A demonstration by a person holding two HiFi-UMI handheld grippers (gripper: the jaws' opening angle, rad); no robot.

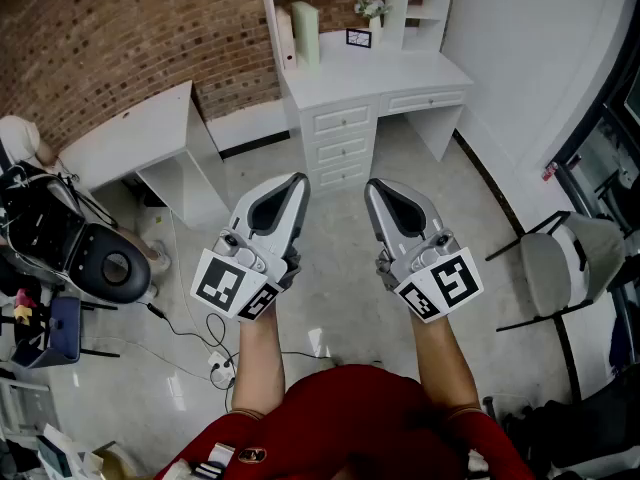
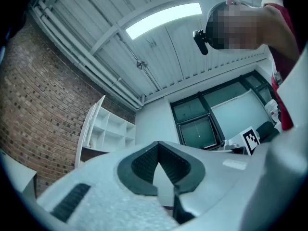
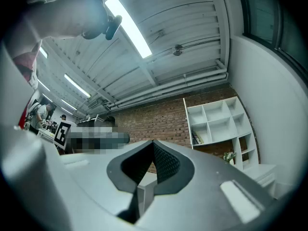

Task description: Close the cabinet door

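The cabinet door (image 2: 90, 129) stands swung out from the left edge of the white shelf unit (image 2: 115, 134), above and to the left of my left gripper's (image 2: 158, 146) jaws and well apart from them. Only the left gripper view gives it to me as a leaning white panel. The right gripper view takes the same shelf unit nearly square-on, above and to the right of my right gripper's (image 3: 153, 143) jaws, cubbies bare to the room, and there I cannot pick the door out.

Both pairs of jaws are pressed together at the tips with nothing between them; each gripper view shows only an empty dark hollow behind the meeting point, and the head view shows both noses tapering to a closed point side by side.

The head view alone tells me what lies below the jaws' line: the white counter (image 1: 380, 78) ahead of both jaws, its drawers (image 1: 342, 148) just beyond the left jaws, and bare floor (image 1: 330, 288) under the grippers. It also shows a low white cabinet (image 1: 130, 133) off to the left of the left jaws, against the brick wall (image 1: 130, 38), and a chair (image 1: 550, 263) to the right of the right jaws. A small plant (image 3: 228, 156) sits to the right of the right jaws; the left gripper view misses it and shows instead a ceiling light (image 2: 163, 19) overhead and dark windows (image 2: 207, 119) beyond its jaws.
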